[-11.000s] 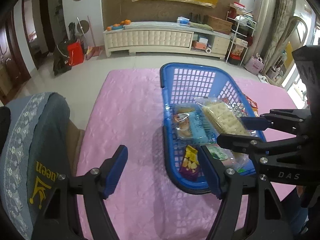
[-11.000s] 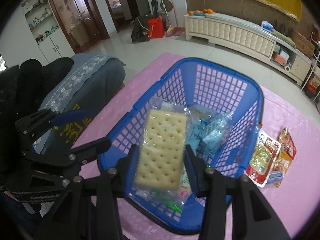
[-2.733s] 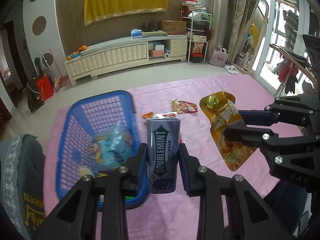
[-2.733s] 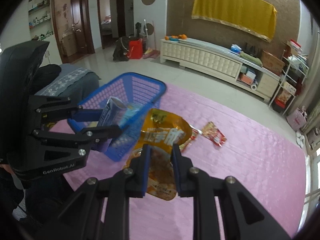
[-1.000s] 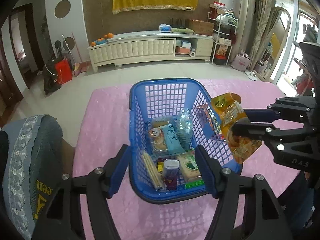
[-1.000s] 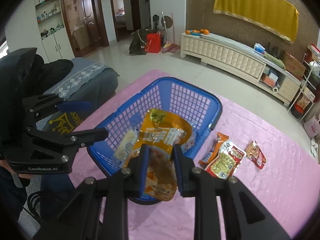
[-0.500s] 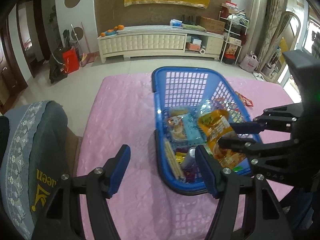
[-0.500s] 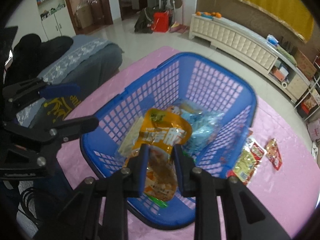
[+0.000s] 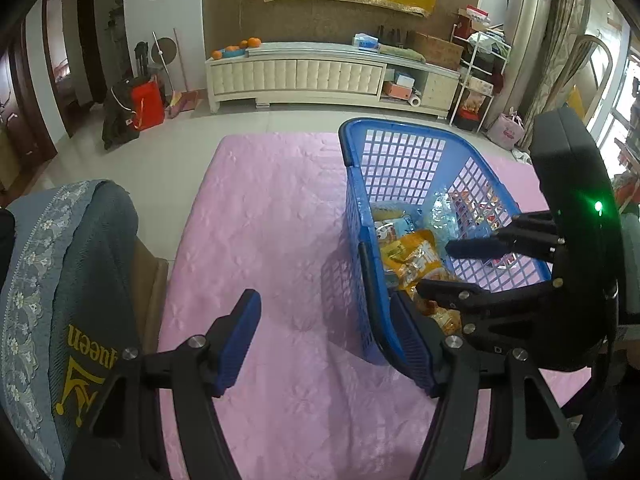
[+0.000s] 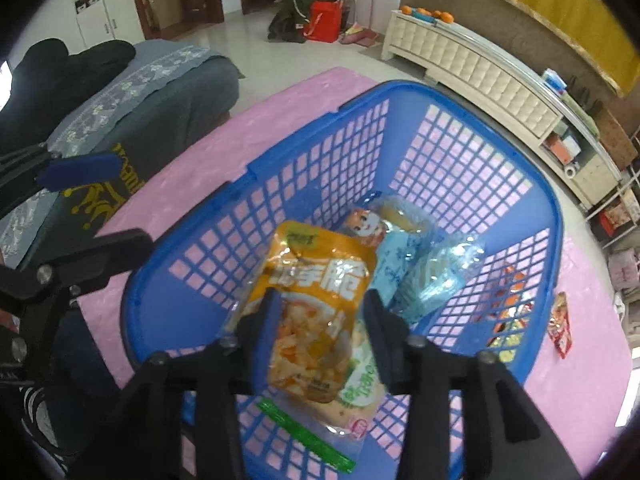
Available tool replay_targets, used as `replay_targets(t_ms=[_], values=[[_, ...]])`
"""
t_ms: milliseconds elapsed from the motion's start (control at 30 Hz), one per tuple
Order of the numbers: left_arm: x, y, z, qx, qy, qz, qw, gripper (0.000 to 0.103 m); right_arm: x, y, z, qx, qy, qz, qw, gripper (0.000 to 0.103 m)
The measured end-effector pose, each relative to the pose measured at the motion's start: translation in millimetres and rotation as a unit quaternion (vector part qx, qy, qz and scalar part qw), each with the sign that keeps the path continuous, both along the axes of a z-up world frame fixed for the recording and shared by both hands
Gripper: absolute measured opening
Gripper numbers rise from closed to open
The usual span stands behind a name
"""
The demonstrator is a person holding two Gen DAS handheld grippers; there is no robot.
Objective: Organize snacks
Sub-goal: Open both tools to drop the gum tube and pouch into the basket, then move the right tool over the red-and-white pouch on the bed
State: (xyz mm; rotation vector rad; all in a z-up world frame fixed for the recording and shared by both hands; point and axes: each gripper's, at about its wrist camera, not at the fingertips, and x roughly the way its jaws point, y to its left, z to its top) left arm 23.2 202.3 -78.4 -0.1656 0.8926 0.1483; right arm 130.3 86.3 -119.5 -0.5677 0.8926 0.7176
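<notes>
**A:** Snacks first: your orange pouch point(image 10: 316, 304) now lies inside the blue basket point(image 10: 400, 92), on top of the other packets, with its long axis running from the near rim toward the far wall. Your right gripper point(image 10: 320, 336) has just been opening; the pouch is between its fingers, but the pads look to stand clear of it on both sides, so I read it as released.

**B:** And my left?

**A:** Your left gripper point(image 9: 324, 344) hangs with its jaws set wide and nothing between them. It sits just outside the basket's near corner, above the pink tablecloth point(image 9: 260, 240), its right finger close beside the rim.

**B:** What turns the next move?

**A:** Direction. Loose packets remain on the cloth beyond the basket's far side from your left hand: a red sachet point(image 10: 560, 324) shows in the right wrist view, with more visible through the mesh. They lie to the right of your right gripper, so that hand is the nearer one. You'd lift it straight up along the pouch's length so the fingers don't drag the pouch out, then swing right over the rim.
</notes>
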Motion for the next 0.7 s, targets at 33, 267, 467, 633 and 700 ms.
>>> replay_targets(t_ms=[33,267,467,633,700], values=[[0,0,0,-0.001,0.0,0.0,1.0,0.065,1,-2,1,0.001,0.002,-0.003,1.0,0.068],[-2,-6,3,0.0,-0.001,-0.005,1.0,0.065,-3,-22,15,0.028,-0.002,-0.005,1.0,0.086],[-3,-19,15,0.01,-0.009,-0.016,0.9998,0.065,-5,-40,32,0.046,-0.013,-0.016,0.999,0.087],[1,-33,25,0.017,-0.012,-0.025,0.9995,0.065,-4,-65,49,0.064,-0.018,-0.028,0.997,0.087],[4,-40,28,0.02,-0.012,-0.029,0.9993,0.065,-3,-74,54,0.072,-0.018,-0.034,0.997,0.087]])
